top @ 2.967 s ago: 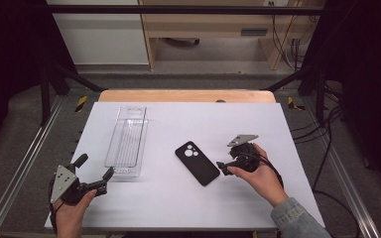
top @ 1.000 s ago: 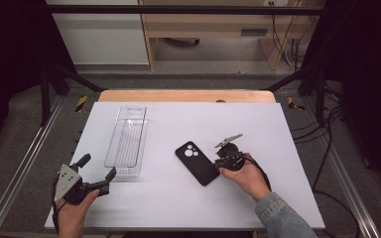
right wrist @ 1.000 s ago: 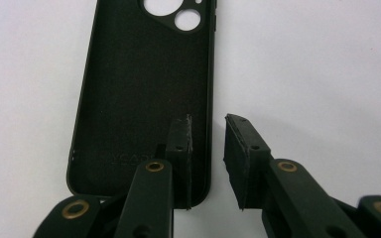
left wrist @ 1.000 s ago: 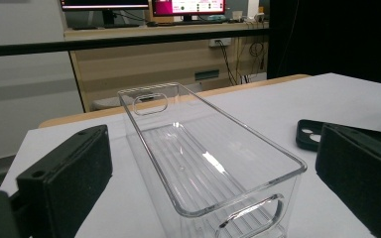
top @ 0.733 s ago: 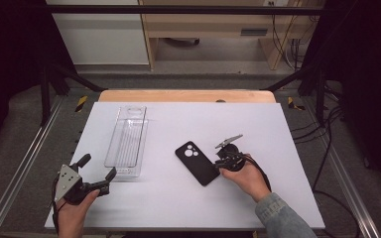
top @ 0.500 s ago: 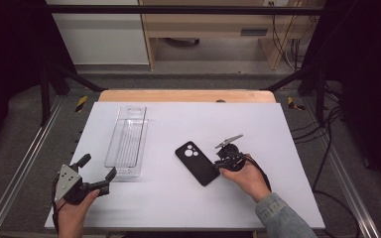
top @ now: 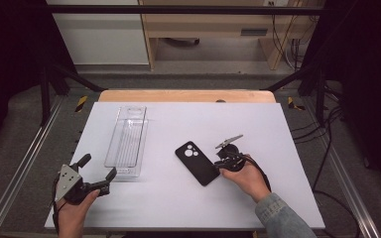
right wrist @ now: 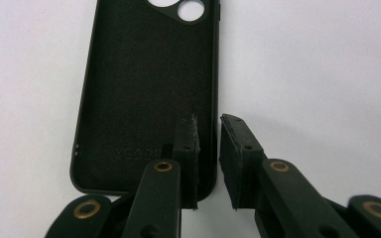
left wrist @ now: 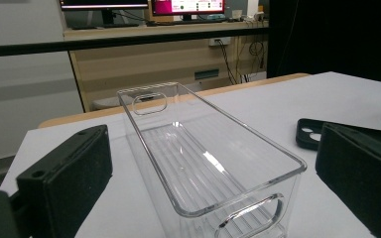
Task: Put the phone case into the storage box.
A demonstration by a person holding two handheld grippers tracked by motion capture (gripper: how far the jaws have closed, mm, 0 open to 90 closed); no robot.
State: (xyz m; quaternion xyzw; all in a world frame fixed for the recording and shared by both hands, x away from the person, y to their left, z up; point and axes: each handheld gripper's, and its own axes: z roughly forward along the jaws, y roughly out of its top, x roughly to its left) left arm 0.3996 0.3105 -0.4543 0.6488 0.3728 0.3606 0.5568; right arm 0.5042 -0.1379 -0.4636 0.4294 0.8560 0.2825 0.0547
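Black phone case [right wrist: 149, 89], faint embossed lettering

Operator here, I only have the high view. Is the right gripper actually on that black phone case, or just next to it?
Observer: The right gripper straddles one long side wall of the phone case near its bottom corner, with one jaw inside the case and the other outside it over the table.
Operator: Is it clamped yet?
Observer: Not that I can see. A thin gap shows beside the wall.
Operator: Which way up is the case?
Observer: Hollow side up, with faint lettering inside near the bottom end.
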